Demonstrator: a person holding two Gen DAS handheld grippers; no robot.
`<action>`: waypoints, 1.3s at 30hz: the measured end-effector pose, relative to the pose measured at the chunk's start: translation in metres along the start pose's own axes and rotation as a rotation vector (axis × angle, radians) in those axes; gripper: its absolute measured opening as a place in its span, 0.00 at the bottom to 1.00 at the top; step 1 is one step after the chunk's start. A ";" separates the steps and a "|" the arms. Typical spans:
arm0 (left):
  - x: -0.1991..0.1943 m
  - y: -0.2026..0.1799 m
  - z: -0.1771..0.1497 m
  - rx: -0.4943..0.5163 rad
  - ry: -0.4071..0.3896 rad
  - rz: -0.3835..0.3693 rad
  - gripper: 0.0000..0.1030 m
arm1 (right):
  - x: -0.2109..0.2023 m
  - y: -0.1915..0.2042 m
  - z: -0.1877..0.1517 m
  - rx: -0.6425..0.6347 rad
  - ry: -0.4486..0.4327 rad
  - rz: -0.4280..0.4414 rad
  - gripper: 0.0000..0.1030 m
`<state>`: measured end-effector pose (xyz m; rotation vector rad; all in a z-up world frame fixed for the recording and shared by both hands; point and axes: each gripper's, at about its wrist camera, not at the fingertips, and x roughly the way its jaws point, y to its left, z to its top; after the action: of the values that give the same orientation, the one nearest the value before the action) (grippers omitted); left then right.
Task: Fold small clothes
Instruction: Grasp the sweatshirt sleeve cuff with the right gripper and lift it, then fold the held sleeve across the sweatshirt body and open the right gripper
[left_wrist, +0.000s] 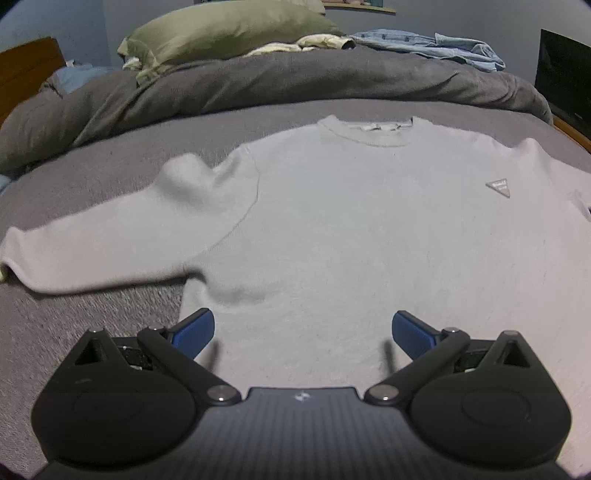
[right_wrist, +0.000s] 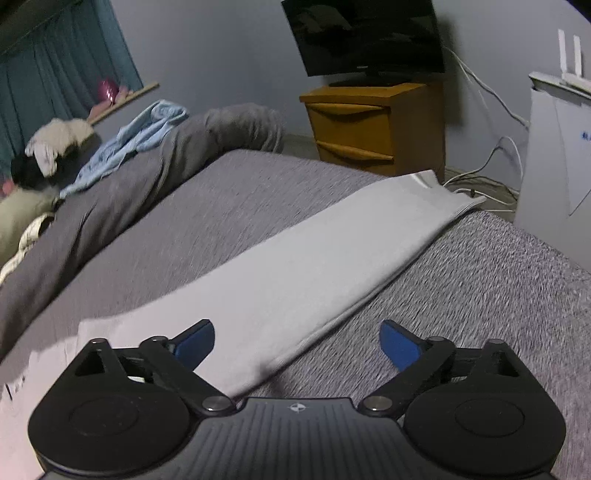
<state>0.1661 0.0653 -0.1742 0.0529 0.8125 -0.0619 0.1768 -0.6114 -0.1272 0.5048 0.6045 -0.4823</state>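
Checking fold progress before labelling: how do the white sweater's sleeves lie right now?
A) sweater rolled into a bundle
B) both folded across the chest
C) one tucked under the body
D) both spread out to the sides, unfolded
D: the sweater lies flat, chest up, on the bed, one sleeve stretched sideways and the other sleeve stretched toward the bed's edge.

Grey-blue walls (right_wrist: 221, 48) are enclosing a dimly lit bedroom. Far ahead of the fingers, a dark television (right_wrist: 364, 37) is standing on a wooden nightstand (right_wrist: 376, 125), cables (right_wrist: 491, 158) trailing beside it. Teal curtains (right_wrist: 55, 77) are hanging far ahead, leftward. A grey bedcover (right_wrist: 498, 280) is spreading beneath.
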 end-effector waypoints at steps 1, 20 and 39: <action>0.002 0.002 -0.003 -0.010 0.007 -0.002 1.00 | 0.004 -0.007 0.003 0.018 -0.004 0.016 0.88; 0.022 0.005 -0.028 -0.062 0.022 0.004 1.00 | 0.060 -0.090 0.011 0.333 -0.074 0.153 0.39; -0.002 -0.004 -0.019 0.029 -0.024 -0.013 1.00 | -0.022 0.112 0.020 -0.273 -0.304 0.279 0.10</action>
<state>0.1505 0.0624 -0.1853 0.0742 0.7883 -0.0862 0.2316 -0.5302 -0.0652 0.2428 0.2936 -0.2005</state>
